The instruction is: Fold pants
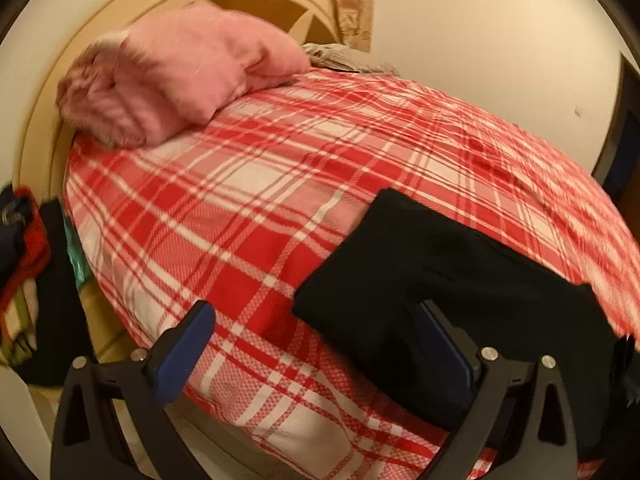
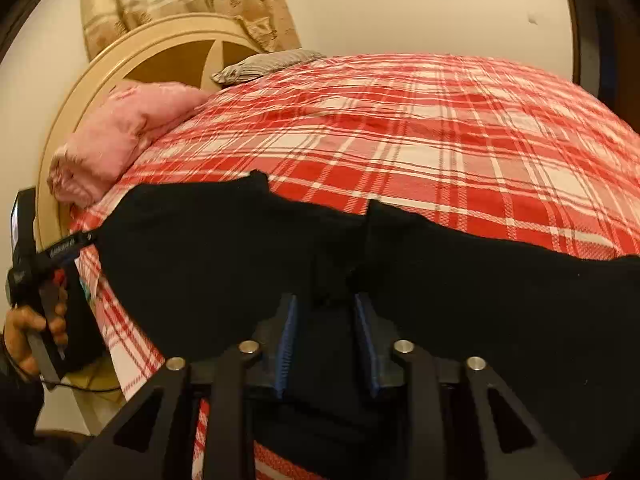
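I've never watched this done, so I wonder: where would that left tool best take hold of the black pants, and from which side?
Probably at the near left corner of the black pants, coming in low from the bed's near edge. There the cloth lies flat on the plaid bedspread with a free edge. The left gripper is wide open and holds nothing; its right-hand pad is already over the cloth. The right gripper seems to pinch the middle.

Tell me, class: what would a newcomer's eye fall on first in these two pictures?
The red and white plaid bedcover fills both views. Black pants lie across its near edge, dark against the plaid. A pink pillow sits at the cream headboard.
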The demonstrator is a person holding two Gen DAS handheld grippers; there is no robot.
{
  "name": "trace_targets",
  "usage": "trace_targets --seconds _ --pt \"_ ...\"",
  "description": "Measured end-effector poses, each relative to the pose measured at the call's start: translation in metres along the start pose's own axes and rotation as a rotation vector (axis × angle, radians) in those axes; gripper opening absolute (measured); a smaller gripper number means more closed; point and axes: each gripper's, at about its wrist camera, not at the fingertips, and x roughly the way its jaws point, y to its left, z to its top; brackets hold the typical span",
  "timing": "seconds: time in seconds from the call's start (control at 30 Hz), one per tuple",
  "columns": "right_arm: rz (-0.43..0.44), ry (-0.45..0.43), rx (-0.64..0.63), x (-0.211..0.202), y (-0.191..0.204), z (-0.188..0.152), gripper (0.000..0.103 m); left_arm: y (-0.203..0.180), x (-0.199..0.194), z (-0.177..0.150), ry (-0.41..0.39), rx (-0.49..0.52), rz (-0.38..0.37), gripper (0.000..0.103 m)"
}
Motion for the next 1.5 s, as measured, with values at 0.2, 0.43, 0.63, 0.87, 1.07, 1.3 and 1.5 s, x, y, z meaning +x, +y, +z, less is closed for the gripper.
trace_targets --seconds 0.2,0.43,0.63,0.87,1.07,1.3,1.5 --pt "0.021 -0.102 0.004 -0.033 0.013 0.003 0.038 0.011 0.007 -0.004 0.033 -0.106 -0.080 0.102" --pt "0.030 -0.140 -0.003 -0.048 0.019 0.006 0.038 0.016 0.027 -0.009 0.065 -0.247 -0.172 0.101" --pt "0.045 -0.102 0.034 -0.044 0.014 0.003 0.038 0.015 0.026 -0.003 0.001 -0.288 -0.190 0.083" --pt "0.038 -0.091 0.066 -0.045 0.009 0.002 0.038 0.007 0.031 0.000 -0.015 -0.226 -0.179 0.059" --pt "0.016 -0.124 0.128 -0.057 -0.007 0.003 0.038 0.013 0.018 0.010 -0.008 -0.236 -0.258 0.015" --pt "-0.021 -0.172 0.240 -0.078 -0.043 0.002 0.038 -0.048 -0.043 0.031 -0.178 -0.006 -0.351 0.015" --pt "-0.078 -0.214 0.326 -0.103 -0.080 -0.008 0.038 -0.126 -0.081 0.039 -0.225 0.167 -0.511 0.015"
